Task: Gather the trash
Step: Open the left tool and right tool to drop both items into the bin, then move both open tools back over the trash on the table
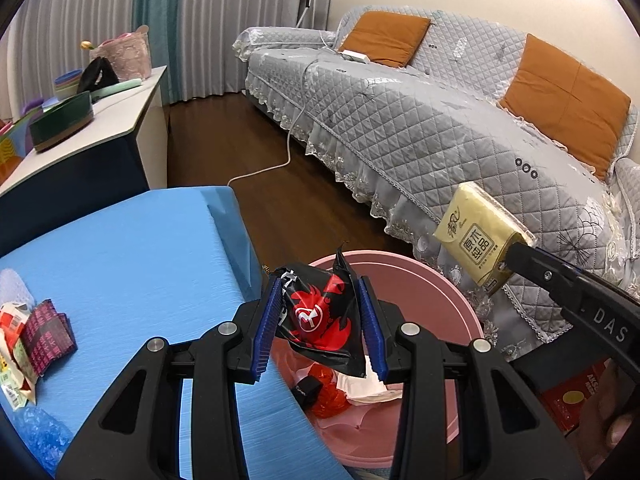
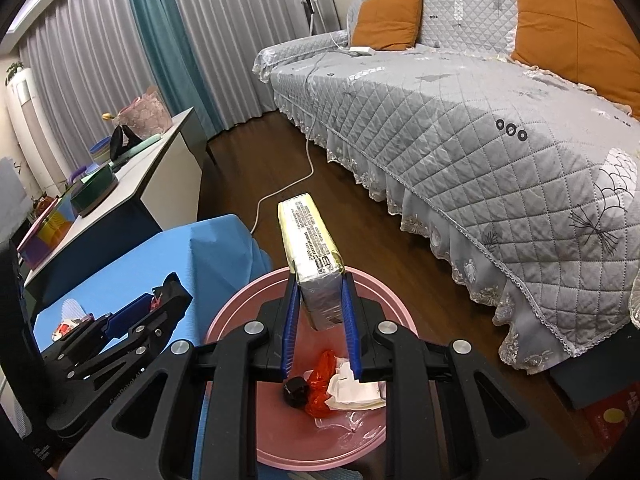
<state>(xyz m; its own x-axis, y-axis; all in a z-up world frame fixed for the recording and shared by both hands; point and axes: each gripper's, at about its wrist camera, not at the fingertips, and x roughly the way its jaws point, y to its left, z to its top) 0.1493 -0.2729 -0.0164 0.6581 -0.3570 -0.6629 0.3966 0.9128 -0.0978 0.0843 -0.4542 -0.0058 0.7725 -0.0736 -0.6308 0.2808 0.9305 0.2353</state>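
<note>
Black snack wrapper [image 1: 320, 316]: crumpled glossy foil, red flame-like emblem with a white mark at its centre, one torn corner pointing up. Clamped between the blue ribbed pads of the left gripper [image 1: 320, 322], jaws about half open around it. Position: above the 9 o'clock rim of the pink bin [image 1: 456, 316], beside the table edge.

Tissue pack [image 2: 312, 256]: pale yellow, soft plastic wrap, brown printed characters on its broad face in the left wrist view, fine black text and a small label panel on its narrow face. Pinched at its near end by the right gripper [image 2: 320, 320], jaws narrow on it; the pack juts forward and upward, over the bin's far rim toward 12 o'clock.

Pink bin: round, plastic, standing on the dark wood floor [image 2: 248, 168]. Contents: a crumpled orange-red plastic bag [image 2: 320, 380], white crumpled paper [image 2: 352, 388], a small black object [image 2: 298, 392], clear film at the bottom.

Table [image 1: 132, 264]: covered in blue cloth, at 9 o'clock of the bin. Carries further litter at its left edge: a dark red patterned wrapper [image 1: 48, 328], printed paper scraps [image 1: 14, 360], bubble wrap [image 1: 36, 436].

Sofa [image 2: 480, 128]: grey quilted cover with lace hem, at 2 o'clock of the bin, with orange cushions [image 2: 388, 20] along its back. A white cable [image 2: 280, 192] trails from it across the floor.

Sideboard [image 2: 160, 176]: white top, at 10 o'clock, holding a dark green round box [image 2: 94, 194] and a pink lace basket [image 2: 146, 114].
</note>
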